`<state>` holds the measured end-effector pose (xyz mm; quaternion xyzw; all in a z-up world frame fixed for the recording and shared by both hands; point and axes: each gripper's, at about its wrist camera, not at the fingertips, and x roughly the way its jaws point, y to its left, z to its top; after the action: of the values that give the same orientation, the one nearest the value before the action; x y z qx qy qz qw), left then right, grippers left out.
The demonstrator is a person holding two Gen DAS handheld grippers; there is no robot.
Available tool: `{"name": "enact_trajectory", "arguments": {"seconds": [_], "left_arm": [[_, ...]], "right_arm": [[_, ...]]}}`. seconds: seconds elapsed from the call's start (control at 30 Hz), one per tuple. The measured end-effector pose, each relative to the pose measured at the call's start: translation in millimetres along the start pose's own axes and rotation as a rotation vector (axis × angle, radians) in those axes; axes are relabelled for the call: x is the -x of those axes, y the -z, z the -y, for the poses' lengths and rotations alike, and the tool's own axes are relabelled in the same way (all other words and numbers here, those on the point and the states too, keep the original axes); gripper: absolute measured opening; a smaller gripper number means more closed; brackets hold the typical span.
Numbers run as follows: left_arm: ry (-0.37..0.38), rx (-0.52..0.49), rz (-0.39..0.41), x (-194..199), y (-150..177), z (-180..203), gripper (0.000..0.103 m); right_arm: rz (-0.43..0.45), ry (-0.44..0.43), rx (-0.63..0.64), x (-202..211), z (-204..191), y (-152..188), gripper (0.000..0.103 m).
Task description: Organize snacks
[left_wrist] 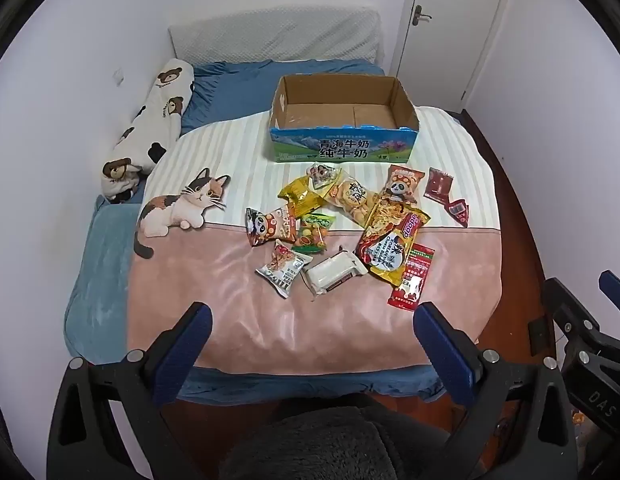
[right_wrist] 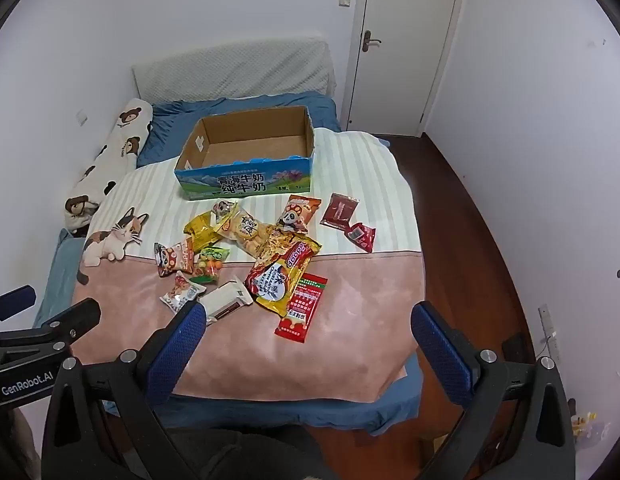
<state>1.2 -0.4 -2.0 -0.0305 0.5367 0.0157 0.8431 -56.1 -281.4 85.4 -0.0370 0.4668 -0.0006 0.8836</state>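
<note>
Here we judge the snack packets (left_wrist: pixel 334 224) to be light, crinkly and slippery: thin foil and plastic film puffed with air, some holding brittle crackers that a hard squeeze would crush. They lie in a loose heap on the pink and striped blanket (left_wrist: pixel 230 320) that covers the bed, several overlapping, just in front of the cardboard box (left_wrist: pixel 342 120), which stands with nothing in it. The blanket is soft, so pressing down will sink a packet rather than pin it. We would take each by a crimped end seal or a flat edge, and start with the outliers, such as the white bar (left_wrist: pixel 336 274) nearest us or the long red packet (right_wrist: pixel 304 306) at the heap's near right, since neither is buried.

The left tongs (left_wrist: pixel 312 330) stand wide open, holding nothing and touching nothing, above the near edge of the bed. The right tongs (right_wrist: pixel 306 330) are likewise spread wide with nothing between them, hovering short of the heap.
</note>
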Motion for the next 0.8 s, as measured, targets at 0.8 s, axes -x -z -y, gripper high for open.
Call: {"name": "enact_trajectory", "arguments": {"seconds": [0.8], "left_arm": [[0.006, -0.010, 0.014, -2, -11, 2, 0.103]], "right_arm": [[-0.021, -0.014, -0.030, -4, -1, 2, 0.103]]}}
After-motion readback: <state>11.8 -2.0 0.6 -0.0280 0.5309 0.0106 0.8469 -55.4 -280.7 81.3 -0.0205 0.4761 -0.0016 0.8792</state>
